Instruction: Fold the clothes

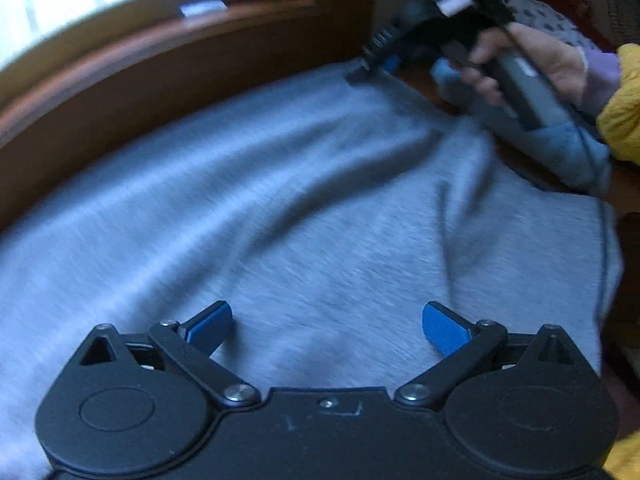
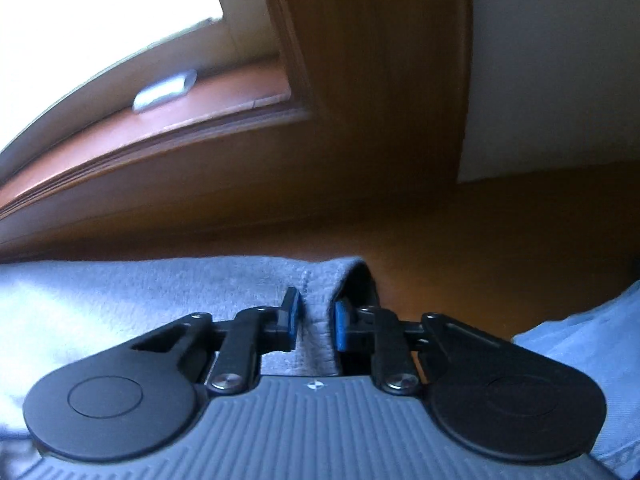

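Fingers on your left gripper (image 1: 328, 326) stand spread wide, the blue pads (image 1: 446, 334) well apart with nothing between them, hovering just over the grey garment (image 1: 280, 208). Your right gripper (image 2: 316, 320) is clamped on a folded edge of that same garment (image 2: 316, 304); the cloth sits pinched between its two blue pads (image 2: 341, 326) and rises in a narrow fold above them.

From the left wrist view, the garment lies spread across a wooden surface (image 1: 436, 80), with long soft ridges running toward the far right corner. Your right gripper (image 1: 366, 68) shows there at that far corner, its tip down at the cloth's edge, and your hand (image 1: 532, 64) is wrapped around its grip. A yellow sleeve (image 1: 624, 112) covers your wrist, with a lilac cuff showing beneath it. Much of this view is blurred.

Behind the garment runs a wooden window sill (image 2: 180, 128) with a small pale object (image 2: 164, 92) resting on it; what it is you cannot tell. A second piece of pale blue cloth (image 2: 592, 344) lies at the right edge of the right wrist view, apart from the grey one
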A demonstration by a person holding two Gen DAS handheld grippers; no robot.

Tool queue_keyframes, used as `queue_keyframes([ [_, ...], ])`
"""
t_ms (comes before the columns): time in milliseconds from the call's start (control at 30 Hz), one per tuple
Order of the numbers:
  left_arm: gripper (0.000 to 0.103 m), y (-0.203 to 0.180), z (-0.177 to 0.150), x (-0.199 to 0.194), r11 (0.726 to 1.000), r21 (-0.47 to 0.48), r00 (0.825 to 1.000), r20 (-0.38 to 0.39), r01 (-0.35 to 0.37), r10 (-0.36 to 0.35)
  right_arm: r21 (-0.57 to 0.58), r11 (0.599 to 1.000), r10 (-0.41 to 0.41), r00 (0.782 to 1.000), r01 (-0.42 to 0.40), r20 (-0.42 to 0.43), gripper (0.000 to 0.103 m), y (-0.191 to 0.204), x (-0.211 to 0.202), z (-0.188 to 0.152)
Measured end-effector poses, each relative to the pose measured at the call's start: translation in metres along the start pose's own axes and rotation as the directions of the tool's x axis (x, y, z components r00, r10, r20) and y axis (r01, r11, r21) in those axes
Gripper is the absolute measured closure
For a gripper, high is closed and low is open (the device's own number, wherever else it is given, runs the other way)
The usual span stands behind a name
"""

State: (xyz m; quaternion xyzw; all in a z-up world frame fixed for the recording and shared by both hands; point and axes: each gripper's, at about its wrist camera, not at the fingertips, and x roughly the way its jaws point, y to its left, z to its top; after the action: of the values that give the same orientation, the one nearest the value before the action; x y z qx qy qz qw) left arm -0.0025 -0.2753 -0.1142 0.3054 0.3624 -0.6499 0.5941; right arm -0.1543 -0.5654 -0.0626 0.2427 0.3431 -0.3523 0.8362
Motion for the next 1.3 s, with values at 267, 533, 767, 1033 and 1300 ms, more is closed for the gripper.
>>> queue_keyframes([
  [267, 0.000, -0.042, -0.015, -0.008, 0.986, 0.163, 0.999, -0.024, -0.017, 0.021, -0.283, 0.925, -0.242, 0.967, 0.255, 0.082, 0.065, 0.030, 0.010, -0.013],
  [533, 0.000, -0.032, -0.013, -0.014, 0.992, 0.127, 1.000, -0.024, -0.001, 0.004, -0.318, 0.926, -0.156, 0.973, 0.204, 0.171, 0.056, 0.058, -0.064, -0.017],
  [767, 0.000, -0.009, -0.003, -0.014, 1.000, 0.006, 1.000, 0.000, -0.022, 0.022, -0.288, 0.952, -0.084, 0.992, 0.107, 0.090, 0.053, 0.063, -0.031, -0.039],
  [1033, 0.000, 0.024, -0.024, -0.064, 0.974, -0.080, 0.973, 0.077, -0.213, 0.219, -0.191, 0.977, -0.080, 0.992, 0.098, 0.098, 0.041, 0.065, -0.034, -0.053],
  [1300, 0.000, 0.069, -0.077, -0.111, 0.863, -0.228, 0.884, 0.016, -0.451, 0.467, -0.099, 0.994, 0.056, 0.979, -0.037, 0.196, 0.037, 0.088, -0.101, -0.100],
])
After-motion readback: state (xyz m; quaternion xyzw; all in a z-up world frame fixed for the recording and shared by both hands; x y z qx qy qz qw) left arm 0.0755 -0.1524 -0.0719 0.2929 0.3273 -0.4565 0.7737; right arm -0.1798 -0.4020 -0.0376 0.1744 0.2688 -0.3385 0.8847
